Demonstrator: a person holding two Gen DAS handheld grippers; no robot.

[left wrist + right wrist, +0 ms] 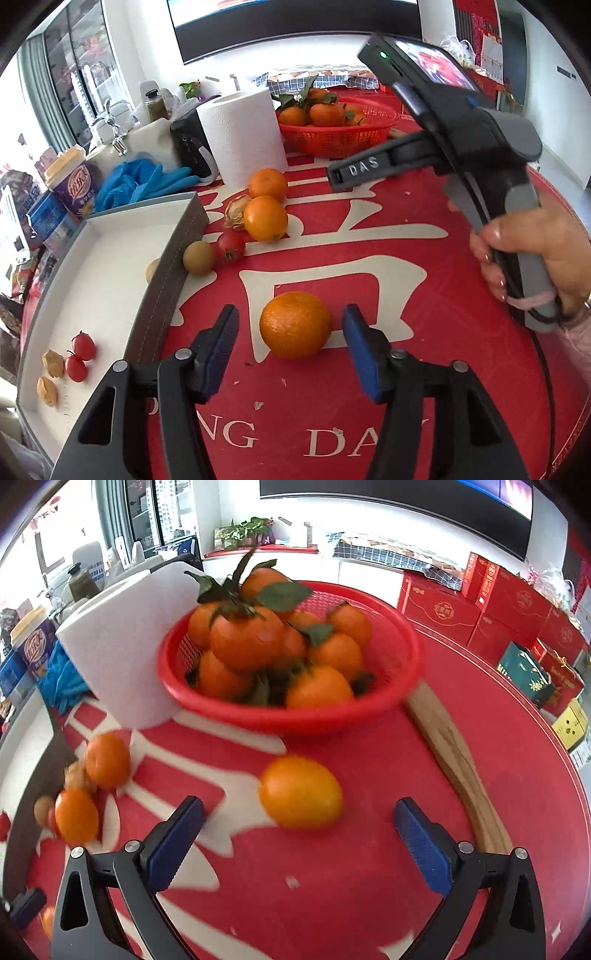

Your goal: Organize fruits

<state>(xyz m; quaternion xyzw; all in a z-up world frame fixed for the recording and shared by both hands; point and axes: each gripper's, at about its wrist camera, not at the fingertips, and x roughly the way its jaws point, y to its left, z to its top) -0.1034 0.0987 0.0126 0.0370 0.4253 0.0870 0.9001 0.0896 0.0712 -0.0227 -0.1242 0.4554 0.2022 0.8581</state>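
A big orange (295,325) lies on the red tablecloth between the blue pads of my left gripper (291,314), which is open, with a gap on each side. My right gripper (299,805) is open too, and a smooth yellow-orange fruit (301,792) lies just ahead between its fingertips, untouched. Left of me is a white tray (110,258) with a grey wall holding two cherry tomatoes (83,345) and husked berries (51,363). Beside the wall lie a kiwi (199,257), a tomato (231,245) and two oranges (265,218). A red basket (295,716) holds several leafy mandarins.
A paper towel roll (243,136) stands next to the basket, with blue gloves (144,182) and a purple cup (72,184) behind the tray. A wooden board (454,760) lies to the right. Red gift boxes (517,602) are stacked beyond the table edge.
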